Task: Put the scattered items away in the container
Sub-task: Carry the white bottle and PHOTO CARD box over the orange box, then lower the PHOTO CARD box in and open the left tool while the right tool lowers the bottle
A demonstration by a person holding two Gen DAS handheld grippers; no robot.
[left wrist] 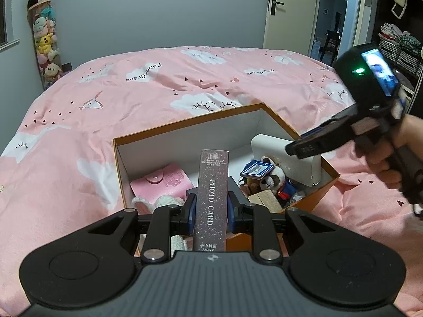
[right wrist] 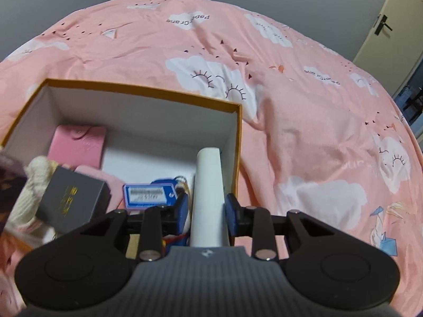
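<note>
Box (left wrist: 272, 121) sits open on the pink bed (left wrist: 132, 105). We hold both loads over it for release: left claw (left wrist: 211, 206) clamped on the photo card pack (left wrist: 211, 198), right claw (right wrist: 206, 211) clamped on a white case (right wrist: 208, 198), tilted downward above the right corner.

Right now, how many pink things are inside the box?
2: a pink snap wallet by the box's left wall, and another pink thing beside the dark box. More may be hidden.
</note>
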